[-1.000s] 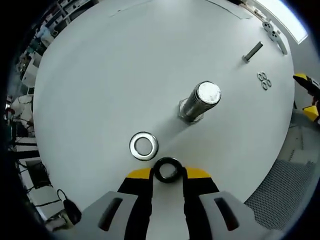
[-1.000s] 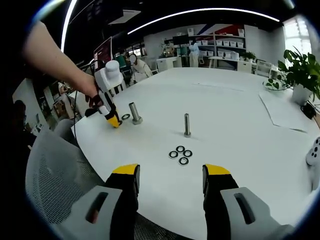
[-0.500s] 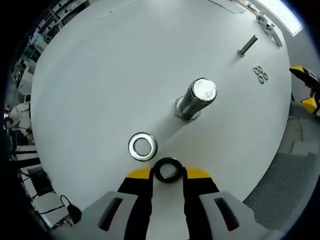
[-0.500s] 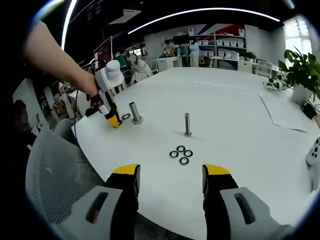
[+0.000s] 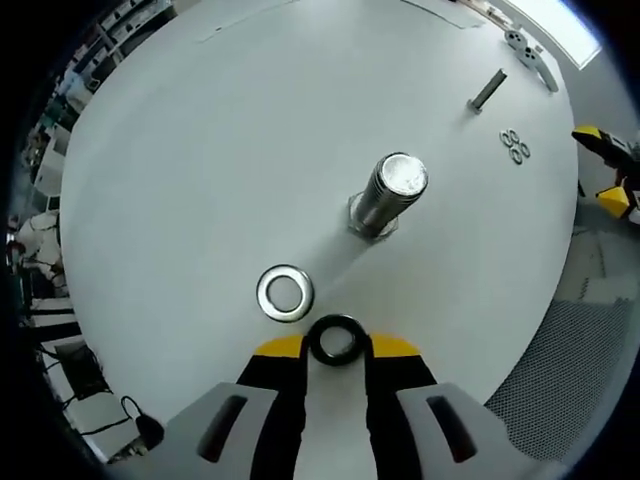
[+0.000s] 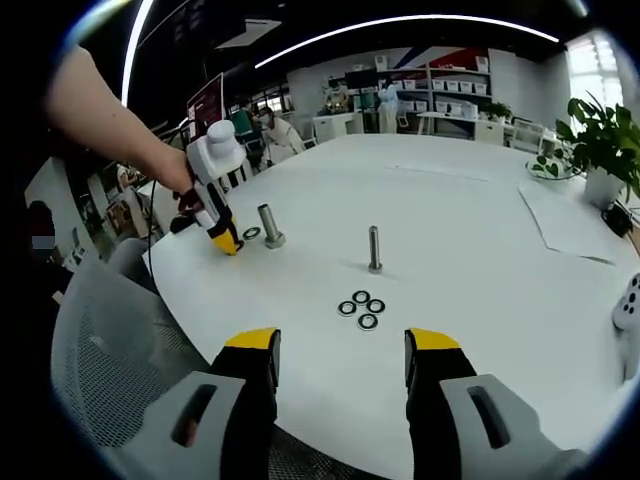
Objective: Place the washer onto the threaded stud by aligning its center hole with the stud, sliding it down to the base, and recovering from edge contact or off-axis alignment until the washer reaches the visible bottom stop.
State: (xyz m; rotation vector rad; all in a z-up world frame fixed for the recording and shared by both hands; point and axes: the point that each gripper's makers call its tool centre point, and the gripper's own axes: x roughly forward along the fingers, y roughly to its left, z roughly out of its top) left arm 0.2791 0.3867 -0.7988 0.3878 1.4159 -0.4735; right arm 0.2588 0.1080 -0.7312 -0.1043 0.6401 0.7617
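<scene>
On the white table (image 5: 200,150), left gripper view: left gripper (image 5: 337,345) has its yellow-tipped jaws pinched on a black washer (image 5: 336,340), held flat between the tips, just above the tabletop. Just beside it, up and left, a silver washer (image 5: 285,292) lies flat on the table, apart from the black one. Further on stands the stud (image 5: 390,192), a thick upright metal post with a flat shiny top on a hex base; no washer on it. The held washer is near the stud but well short of it, off to one side, not over the top.

Far edge of that view: a thin bolt (image 5: 486,90) standing upright, a small cluster of rings (image 5: 514,146) near it, and a white part (image 5: 530,60) by the table edge. Yellow tips of the right gripper (image 5: 605,165) show at the right margin.

Right gripper view: right gripper (image 6: 343,355) jaws spread wide, nothing between them, hovering near the table's near edge. Ahead lie four rings (image 6: 361,307) in a cluster, then the thin bolt (image 6: 374,249). Further left a hand (image 6: 178,185) holds the left gripper (image 6: 228,243) tip-down just beside the stud (image 6: 269,226). A potted plant (image 6: 597,150) stands at far right, a grey mesh chair (image 6: 110,340) at lower left. No legible writing anywhere
</scene>
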